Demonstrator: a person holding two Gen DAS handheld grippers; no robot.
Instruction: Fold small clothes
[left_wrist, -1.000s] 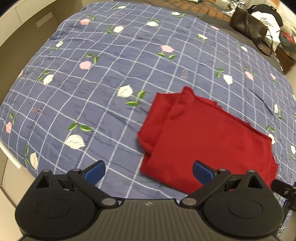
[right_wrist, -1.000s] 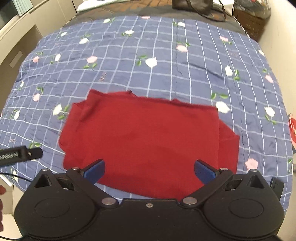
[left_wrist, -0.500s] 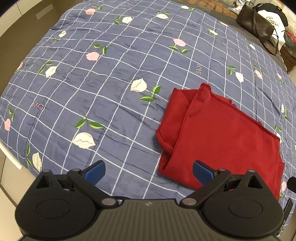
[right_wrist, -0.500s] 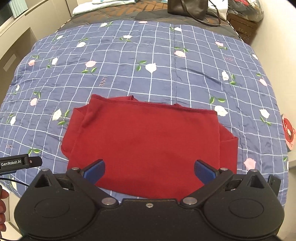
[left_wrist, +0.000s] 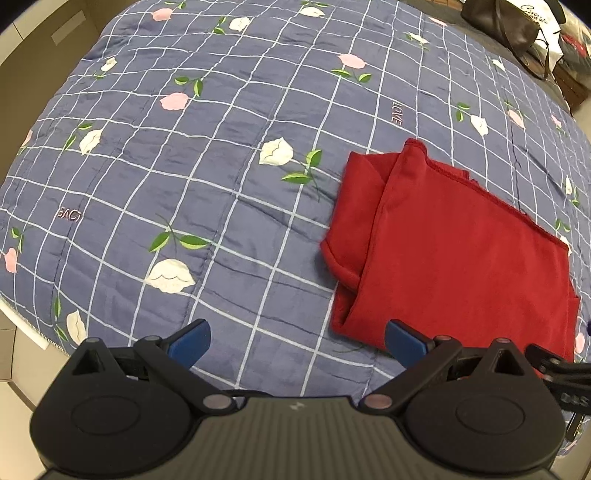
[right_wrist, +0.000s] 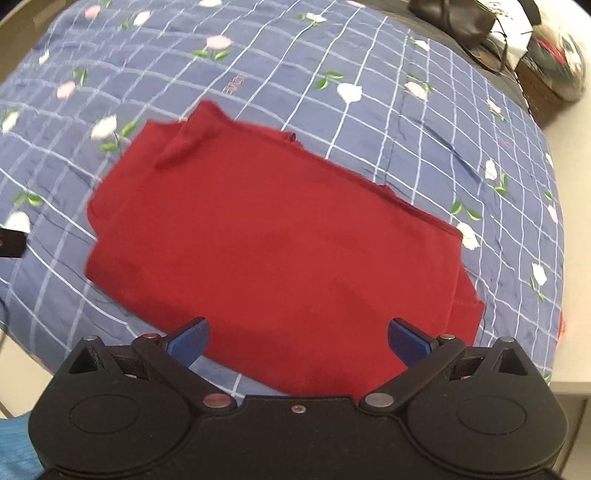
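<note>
- A bed is seen covered by a blue quilt (left_wrist: 229, 155) with a white grid and a print of white and pink flowers with green leaves; small stitched lettering is scattered over it.
- The quilt fabric is lightly creased, with a seam line running away toward 12 o'clock in the left wrist view.
- A red garment (left_wrist: 458, 258) is laid flat on the quilt, folded into a rough rectangle, with a tucked-in layer showing along its edge toward 9 o'clock.
- In the left wrist view the garment is found at 3 o'clock; in the right wrist view it (right_wrist: 273, 240) fills the middle of the frame, slightly blurred.
- The left tool (left_wrist: 297, 343) is held wide apart, nothing between its blue tips, above bare quilt just beside the garment's near corner.
- The right tool (right_wrist: 297, 341) is likewise spread wide and empty, poised over the garment's near edge.
- A dark brown bag (left_wrist: 506, 26) is seen beyond the quilt at 1 o'clock, on a dark cover, with a white bag (left_wrist: 543, 22) beside it.
- Pale cabinet fronts (left_wrist: 33, 48) are visible past the bed at 10 o'clock.
- A patch of light blue fabric (right_wrist: 14, 446) is caught at 7 o'clock in the right wrist view.
</note>
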